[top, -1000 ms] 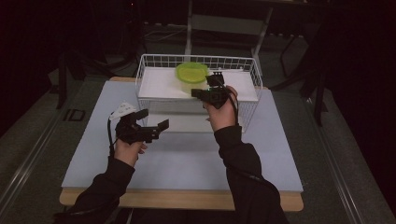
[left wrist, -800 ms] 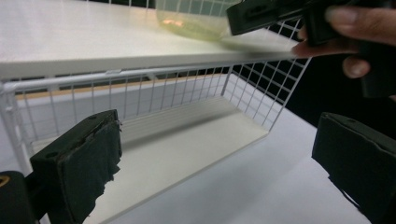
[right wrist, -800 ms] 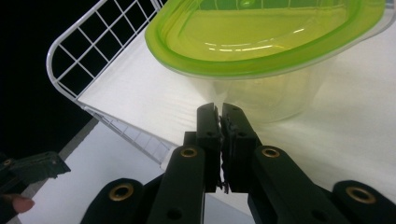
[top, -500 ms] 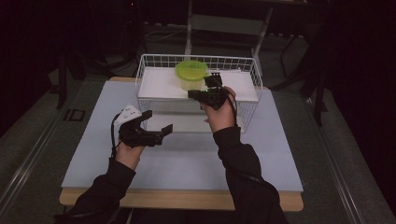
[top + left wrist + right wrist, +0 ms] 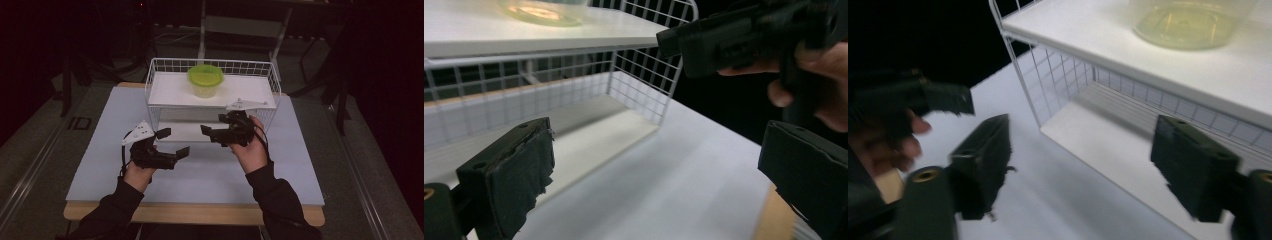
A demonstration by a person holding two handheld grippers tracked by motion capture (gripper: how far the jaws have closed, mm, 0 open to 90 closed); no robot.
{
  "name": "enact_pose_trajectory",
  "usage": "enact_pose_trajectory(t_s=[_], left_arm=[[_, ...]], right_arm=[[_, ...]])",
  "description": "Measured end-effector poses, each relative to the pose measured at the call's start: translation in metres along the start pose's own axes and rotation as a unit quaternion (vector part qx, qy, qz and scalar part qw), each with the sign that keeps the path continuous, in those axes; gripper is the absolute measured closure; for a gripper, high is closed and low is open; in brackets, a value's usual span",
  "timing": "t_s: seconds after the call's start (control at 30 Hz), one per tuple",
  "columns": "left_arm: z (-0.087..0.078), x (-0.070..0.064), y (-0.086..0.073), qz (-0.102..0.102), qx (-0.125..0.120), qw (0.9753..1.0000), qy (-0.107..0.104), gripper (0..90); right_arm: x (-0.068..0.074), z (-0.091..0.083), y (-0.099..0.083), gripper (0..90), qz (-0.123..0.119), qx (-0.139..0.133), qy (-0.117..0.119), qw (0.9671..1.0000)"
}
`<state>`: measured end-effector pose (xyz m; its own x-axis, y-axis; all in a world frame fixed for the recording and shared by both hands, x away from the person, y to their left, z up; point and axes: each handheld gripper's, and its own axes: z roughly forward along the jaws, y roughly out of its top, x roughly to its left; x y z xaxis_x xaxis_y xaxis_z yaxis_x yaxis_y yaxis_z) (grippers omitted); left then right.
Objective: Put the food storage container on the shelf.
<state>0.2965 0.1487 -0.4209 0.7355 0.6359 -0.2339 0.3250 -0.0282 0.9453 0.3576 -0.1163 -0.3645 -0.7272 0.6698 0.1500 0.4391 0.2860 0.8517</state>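
A wire basket [image 5: 160, 87] stands on the table [image 5: 100, 130], just beyond both grippers. A bowl [image 5: 205, 80] sits on the shelf [image 5: 170, 90] inside it, ahead of the right gripper [image 5: 215, 132]. The left gripper [image 5: 172, 142] is beside the right one, nearer the table's front edge.

In the left gripper view the top edge cut off the green bowl [image 5: 541, 9], and the right gripper [image 5: 744, 37] (farther off) was blurred. The right gripper view's top edge cropped the bowl too, and motion smeared the left gripper [image 5: 913, 102].
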Motion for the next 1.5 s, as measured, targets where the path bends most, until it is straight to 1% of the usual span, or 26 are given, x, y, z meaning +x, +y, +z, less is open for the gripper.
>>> enact_pose_trajectory(t_s=[0.07, 0.1, 0.17, 0.23, 0.3, 0.47, 0.5, 0.53, 0.57, 0.63, 0.7, 0.77, 0.87, 0.9, 0.97, 1.03, 1.07, 1.1, 1.13, 1.33, 1.4, 1.5], left_arm=[[-0.003, -0.001, -0.002, 0.011, 0.000, 0.9999, -0.003, 2.5], [-0.004, -0.002, -0.002, 0.019, 0.005, 0.9998, -0.001, 2.5], [-0.005, -0.002, -0.004, 0.027, 0.010, 0.9996, -0.004, 2.5], [-0.006, -0.003, -0.005, 0.028, 0.012, 0.9995, -0.004, 2.5], [-0.005, -0.004, -0.007, 0.029, 0.017, 0.9994, -0.010, 2.5], [-0.004, -0.006, -0.012, 0.034, 0.031, 0.9988, -0.016, 2.5], [-0.004, -0.006, -0.012, 0.034, 0.031, 0.9988, -0.016, 2.4], [-0.005, -0.006, -0.014, 0.036, 0.038, 0.9985, -0.018, 2.4], [-0.005, -0.006, -0.015, 0.037, 0.037, 0.9984, -0.018, 2.5], [-0.006, -0.005, -0.017, 0.036, 0.041, 0.9983, -0.019, 2.4], [-0.008, -0.005, -0.021, 0.035, 0.043, 0.9983, -0.020, 2.5], [-0.009, -0.004, -0.025, 0.036, 0.048, 0.9980, -0.019, 2.5], [-0.011, -0.003, -0.030, 0.035, 0.055, 0.9977, -0.020, 2.5], [-0.012, -0.002, -0.034, 0.039, 0.065, 0.9970, -0.019, 2.4], [-0.015, -0.001, -0.038, 0.040, 0.074, 0.9963, -0.021, 2.4], [-0.017, 0.001, -0.043, 0.037, 0.082, 0.9958, -0.018, 2.4], [-0.017, 0.001, -0.043, 0.037, 0.082, 0.9958, -0.018, 2.5], [-0.017, 0.001, -0.043, 0.037, 0.082, 0.9958, -0.018, 2.5], [-0.023, 0.005, -0.052, 0.029, 0.090, 0.9955, -0.014, 2.4], [-0.031, 0.010, -0.060, 0.024, 0.094, 0.9952, -0.006, 2.5], [-0.034, 0.011, -0.061, 0.023, 0.094, 0.9953, -0.006, 2.4], [-0.035, 0.011, -0.062, 0.024, 0.095, 0.9951, -0.006, 2.4]], right_arm=[[-0.002, -0.004, -0.007, 19.1, -0.005, -0.005, 0.004, 1.0000], [-0.003, -0.006, -0.011, 19.2, -0.002, -0.007, 0.003, 1.0000], [-0.006, -0.009, -0.018, 19.0, -0.004, -0.010, 0.005, 0.9999], [-0.009, -0.012, -0.025, 19.1, -0.001, -0.010, 0.008, 0.9999], [-0.011, -0.014, -0.031, 19.2, 0.006, -0.007, 0.006, 0.9999], [-0.013, -0.020, -0.048, 19.2, -0.005, 0.002, -0.004, 1.0000], [-0.013, -0.020, -0.048, 19.2, -0.005, 0.002, -0.004, 1.0000], [-0.013, -0.021, -0.052, 19.1, -0.007, 0.004, -0.004, 1.0000], [-0.014, -0.024, -0.058, 19.1, -0.007, 0.005, -0.005, 0.9999], [-0.015, -0.027, -0.064, 19.1, -0.009, 0.008, -0.004, 0.9999], [-0.014, -0.030, -0.071, 19.1, -0.016, 0.007, -0.010, 0.9998], [-0.015, -0.034, -0.081, 19.1, -0.019, 0.012, -0.009, 0.9997], [-0.016, -0.037, -0.092, 19.1, -0.016, 0.019, -0.004, 0.9997], [-0.016, -0.039, -0.098, 19.1, -0.017, 0.019, -0.005, 0.9997], [-0.016, -0.041, -0.105, 19.1, -0.017, 0.023, -0.002, 0.9996], [-0.016, -0.043, -0.113, 19.0, -0.017, 0.023, -0.002, 0.9996], [-0.016, -0.043, -0.113, 19.0, -0.017, 0.023, -0.002, 0.9996], [-0.016, -0.044, -0.117, 19.0, -0.015, 0.027, -0.001, 0.9995], [-0.017, -0.047, -0.126, 18.8, -0.012, 0.029, 0.000, 0.9995], [-0.021, -0.054, -0.146, 18.3, -0.003, 0.041, -0.008, 0.9991], [-0.023, -0.058, -0.152, 18.3, -0.002, 0.039, -0.015, 0.9991], [-0.025, -0.061, -0.156, 18.3, 0.004, 0.039, -0.015, 0.9991]])
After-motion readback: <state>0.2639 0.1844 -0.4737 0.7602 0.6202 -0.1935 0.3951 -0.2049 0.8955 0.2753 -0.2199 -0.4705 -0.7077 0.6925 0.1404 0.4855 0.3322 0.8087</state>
